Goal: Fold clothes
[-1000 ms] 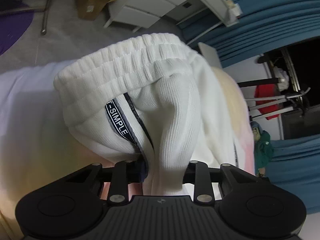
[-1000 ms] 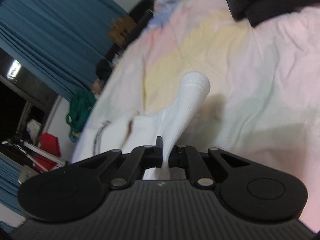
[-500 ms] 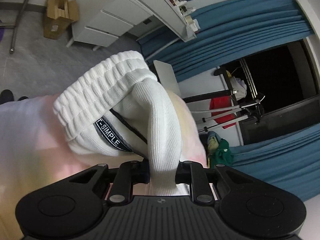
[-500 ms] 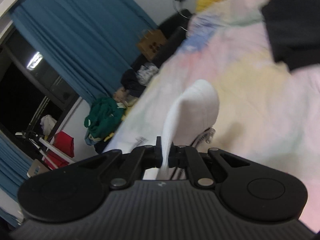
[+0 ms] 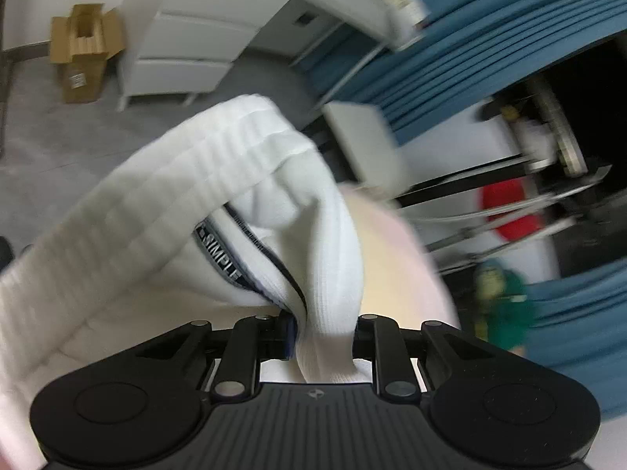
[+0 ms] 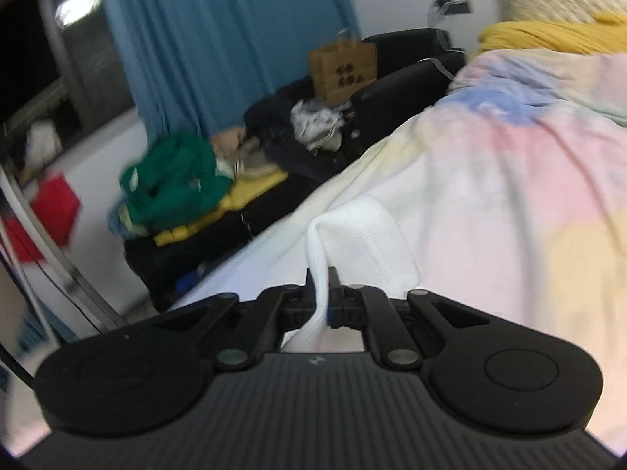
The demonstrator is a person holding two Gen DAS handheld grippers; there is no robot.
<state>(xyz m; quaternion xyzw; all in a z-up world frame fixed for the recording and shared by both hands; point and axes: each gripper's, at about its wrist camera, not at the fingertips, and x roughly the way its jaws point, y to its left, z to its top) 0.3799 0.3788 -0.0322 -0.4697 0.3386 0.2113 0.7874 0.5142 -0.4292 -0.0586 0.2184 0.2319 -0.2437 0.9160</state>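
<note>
Left wrist view: the left gripper (image 5: pixel 325 327) pinches a thick fold of the white ribbed garment (image 5: pixel 203 180), which billows up and to the frame's left, blurred.

Right wrist view: the right gripper (image 6: pixel 323 299) is clamped on a thin white edge (image 6: pixel 364 243) above the pastel bedspread (image 6: pixel 509 203). Probably mid-carry; next, lay it flat.

The left tool (image 5: pixel 322 331) clamps a thick fold of the white ribbed garment (image 5: pixel 219 180), its elastic waistband arching above.
</note>
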